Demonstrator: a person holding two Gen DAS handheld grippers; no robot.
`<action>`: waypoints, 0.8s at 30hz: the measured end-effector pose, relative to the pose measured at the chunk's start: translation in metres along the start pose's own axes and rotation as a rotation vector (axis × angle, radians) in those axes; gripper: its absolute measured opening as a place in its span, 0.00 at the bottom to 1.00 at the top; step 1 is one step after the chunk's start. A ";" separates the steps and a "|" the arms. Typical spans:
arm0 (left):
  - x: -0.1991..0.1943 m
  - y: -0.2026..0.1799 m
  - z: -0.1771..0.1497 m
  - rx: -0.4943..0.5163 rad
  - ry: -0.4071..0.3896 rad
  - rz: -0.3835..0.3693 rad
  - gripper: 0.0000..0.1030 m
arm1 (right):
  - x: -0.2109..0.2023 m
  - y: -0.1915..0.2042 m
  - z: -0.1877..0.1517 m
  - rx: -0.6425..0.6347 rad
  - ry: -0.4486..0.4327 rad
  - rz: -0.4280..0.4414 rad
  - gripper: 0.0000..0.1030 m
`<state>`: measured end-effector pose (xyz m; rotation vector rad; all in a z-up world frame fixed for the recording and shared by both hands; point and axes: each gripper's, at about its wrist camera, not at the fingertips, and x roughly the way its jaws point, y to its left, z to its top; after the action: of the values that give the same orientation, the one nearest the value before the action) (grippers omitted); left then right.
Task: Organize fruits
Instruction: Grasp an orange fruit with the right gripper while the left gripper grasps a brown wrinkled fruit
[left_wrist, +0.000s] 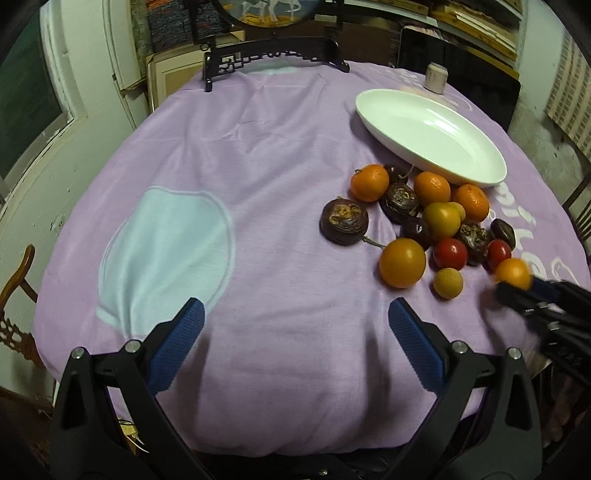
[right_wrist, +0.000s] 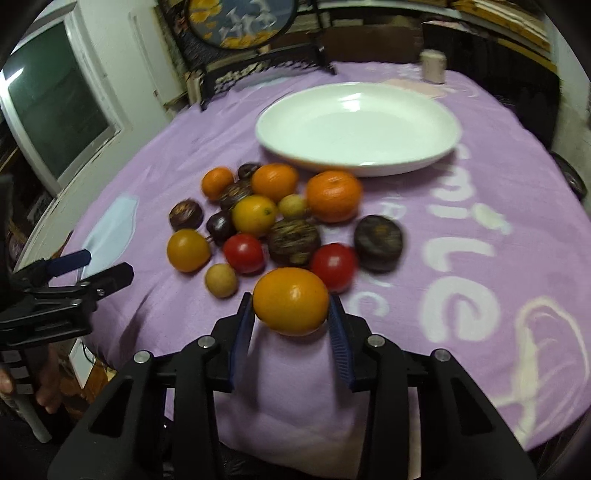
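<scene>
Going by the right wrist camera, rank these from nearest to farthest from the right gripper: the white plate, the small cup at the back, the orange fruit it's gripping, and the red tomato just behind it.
1. Orange fruit, held between the right gripper fingers.
2. Red tomato, just behind, slightly right.
3. White plate, beyond the fruit pile.
4. Small cup, far back right.

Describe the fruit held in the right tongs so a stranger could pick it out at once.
Start at the oval white plate on the lilac tablecloth, then come down past the fruit pile in front of it. Nearest the table edge, the smooth round orange fruit sits clamped between the right tongs, the only fruit gripped.
</scene>
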<state>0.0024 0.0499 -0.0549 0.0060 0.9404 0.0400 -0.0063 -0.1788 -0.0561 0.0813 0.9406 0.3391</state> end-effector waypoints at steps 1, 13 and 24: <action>0.001 0.000 0.001 -0.001 0.000 0.007 0.98 | -0.003 -0.004 -0.001 0.006 -0.004 -0.005 0.39; 0.059 -0.007 0.043 0.028 0.003 -0.094 0.92 | 0.003 -0.026 -0.011 0.058 0.038 0.012 0.39; 0.068 -0.012 0.049 0.033 -0.005 -0.160 0.48 | 0.010 -0.021 -0.012 0.059 0.058 0.021 0.39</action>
<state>0.0822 0.0407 -0.0813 -0.0385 0.9343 -0.1233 -0.0054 -0.1966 -0.0754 0.1365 1.0084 0.3347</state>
